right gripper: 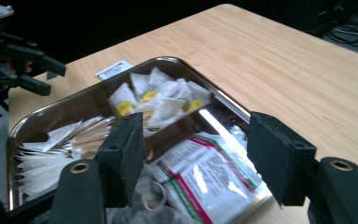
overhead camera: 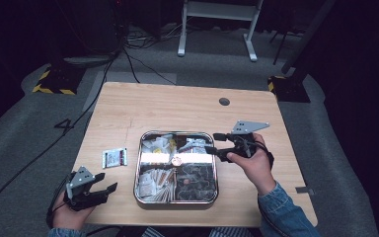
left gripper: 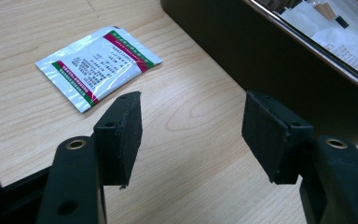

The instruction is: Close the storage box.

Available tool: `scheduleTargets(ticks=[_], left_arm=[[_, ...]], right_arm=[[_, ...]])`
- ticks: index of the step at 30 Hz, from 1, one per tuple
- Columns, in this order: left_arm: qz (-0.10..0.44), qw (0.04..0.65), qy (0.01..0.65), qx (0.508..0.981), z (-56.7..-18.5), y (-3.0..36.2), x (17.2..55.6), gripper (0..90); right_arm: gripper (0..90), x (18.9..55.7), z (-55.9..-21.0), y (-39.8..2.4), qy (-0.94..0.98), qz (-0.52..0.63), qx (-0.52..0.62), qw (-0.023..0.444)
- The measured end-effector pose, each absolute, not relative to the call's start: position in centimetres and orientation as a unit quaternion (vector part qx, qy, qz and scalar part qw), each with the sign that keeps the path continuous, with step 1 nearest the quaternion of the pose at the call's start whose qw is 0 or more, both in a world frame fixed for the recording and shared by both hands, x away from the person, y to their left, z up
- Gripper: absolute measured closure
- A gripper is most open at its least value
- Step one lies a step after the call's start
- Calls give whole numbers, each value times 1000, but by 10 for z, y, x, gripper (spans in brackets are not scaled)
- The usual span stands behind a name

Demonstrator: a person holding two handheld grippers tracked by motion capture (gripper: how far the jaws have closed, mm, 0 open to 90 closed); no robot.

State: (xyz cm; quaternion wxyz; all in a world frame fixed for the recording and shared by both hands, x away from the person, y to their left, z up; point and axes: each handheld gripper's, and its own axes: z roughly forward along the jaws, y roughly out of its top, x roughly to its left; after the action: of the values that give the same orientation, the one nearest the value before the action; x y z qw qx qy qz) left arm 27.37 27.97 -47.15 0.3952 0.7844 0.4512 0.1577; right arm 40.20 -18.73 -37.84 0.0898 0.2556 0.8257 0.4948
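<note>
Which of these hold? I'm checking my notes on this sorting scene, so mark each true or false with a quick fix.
1. A sachet lies on the table left of the tray. True.
2. The left tool grips that sachet. False: its jaws are open, apart from it.
3. The right tool is over the tray. True.
4. The tray is empty. False: it holds packets.
</note>
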Motion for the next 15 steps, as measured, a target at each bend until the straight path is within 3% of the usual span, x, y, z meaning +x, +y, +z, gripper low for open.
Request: scheduleTargets(ticks=[15], left_arm=[[162,398,456,780,-470,282,280,386]], right_arm=[[398,409,-379,-246,825,473,284,123]])
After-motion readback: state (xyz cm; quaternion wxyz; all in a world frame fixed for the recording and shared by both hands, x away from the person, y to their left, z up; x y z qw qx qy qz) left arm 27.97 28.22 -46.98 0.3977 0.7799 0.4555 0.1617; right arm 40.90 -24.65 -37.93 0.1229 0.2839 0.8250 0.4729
